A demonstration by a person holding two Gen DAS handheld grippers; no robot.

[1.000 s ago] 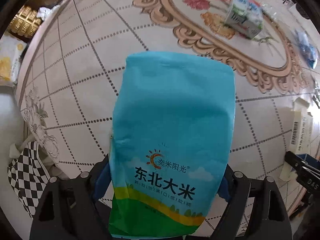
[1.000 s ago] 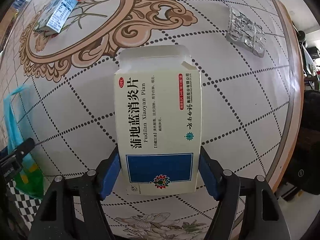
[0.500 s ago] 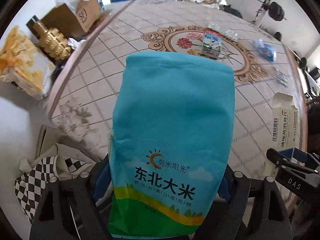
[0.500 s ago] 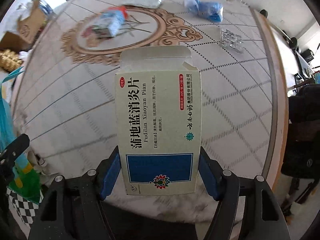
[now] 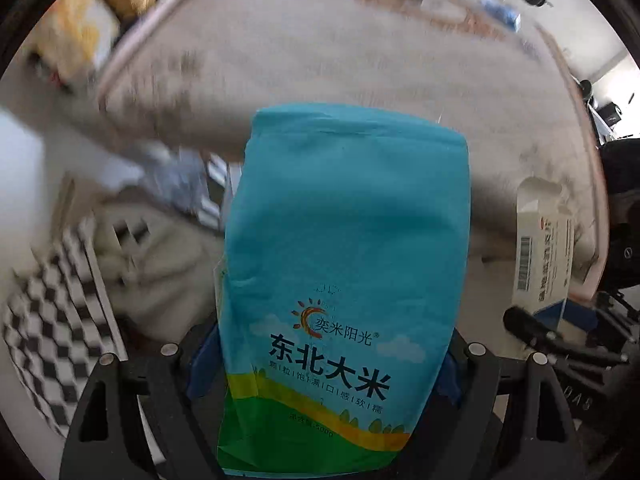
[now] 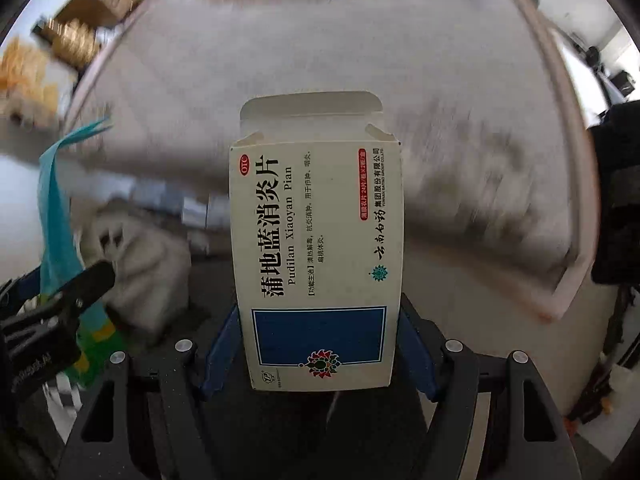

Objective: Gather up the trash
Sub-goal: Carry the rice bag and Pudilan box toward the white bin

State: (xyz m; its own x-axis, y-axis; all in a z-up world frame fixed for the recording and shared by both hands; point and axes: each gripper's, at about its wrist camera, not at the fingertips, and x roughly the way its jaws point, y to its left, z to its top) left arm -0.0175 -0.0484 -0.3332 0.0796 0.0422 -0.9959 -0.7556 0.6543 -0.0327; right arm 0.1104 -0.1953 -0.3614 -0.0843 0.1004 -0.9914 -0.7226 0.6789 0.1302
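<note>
Now the left gripper's (image 5: 332,368) jaws clamp a blue rice bag (image 5: 344,264), and the right gripper's (image 6: 320,352) jaws clamp a cream medicine box (image 6: 316,248); both hang past the tabletop (image 6: 320,48) edge, above a blurred checkered bag (image 5: 56,344).

A second ago both views looked straight down on the patterned worktop (image 5: 360,60), which filled each frame. Now it has slid to the upper part of both frames and is smeared by motion blur, its near edge crossing mid-frame. Below that edge the floor has come into sight. The black-and-white checkered bag (image 5: 52,328) at the lower left of the left view, a small corner before, now spreads far wider, with pale cloth beside it. In the right view a dark floor area (image 6: 320,432) has appeared at the bottom centre.
</note>
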